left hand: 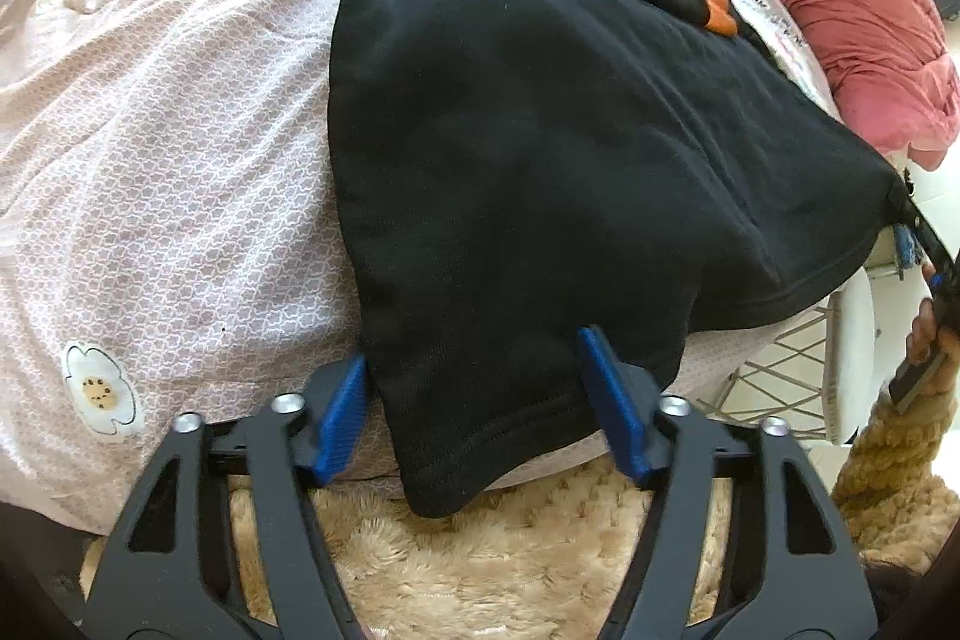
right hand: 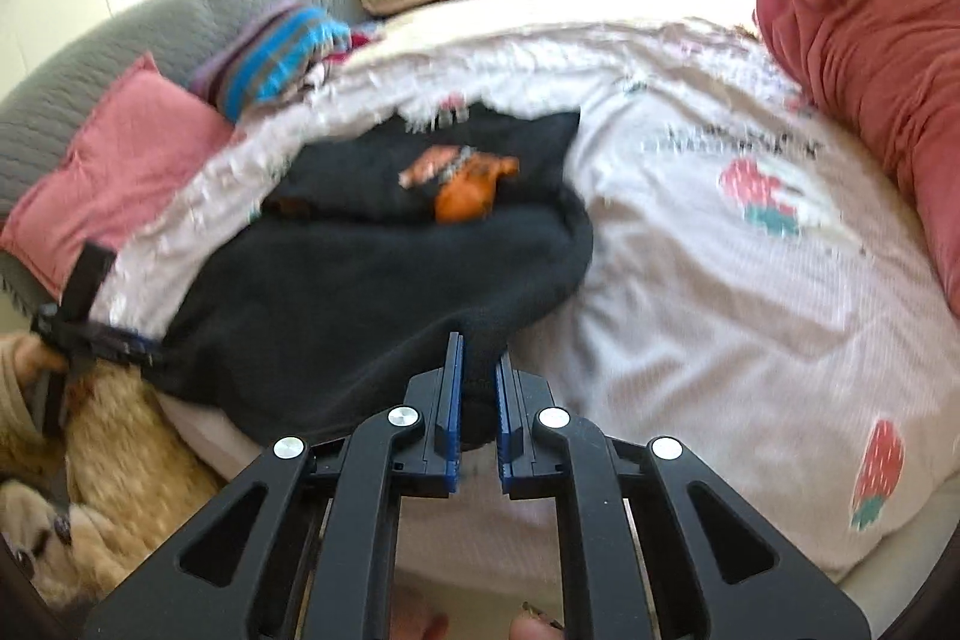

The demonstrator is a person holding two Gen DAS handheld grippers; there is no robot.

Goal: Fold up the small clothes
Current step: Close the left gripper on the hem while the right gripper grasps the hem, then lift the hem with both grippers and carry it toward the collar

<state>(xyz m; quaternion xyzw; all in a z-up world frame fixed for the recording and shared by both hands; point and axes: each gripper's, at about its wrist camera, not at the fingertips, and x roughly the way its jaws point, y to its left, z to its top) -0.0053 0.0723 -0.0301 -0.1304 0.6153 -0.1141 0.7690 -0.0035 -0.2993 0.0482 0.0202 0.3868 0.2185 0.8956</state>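
1. Along the near bed edge, a black garment point(left hand: 528, 148) is lying on the pink sheet point(left hand: 168, 112), one corner drooping over the side; open sheet is lying free to both sides.
2. Right gripper point(right hand: 479, 370) is pinching a fold of the black cloth, jaws closed on it. Left gripper point(left hand: 477, 370) is standing half open w/ the hem between its fingers, pads not pressing.
3. Right-wrist view is smearing w/ motion blur; the orange print point(right hand: 465, 187) is hard to read.
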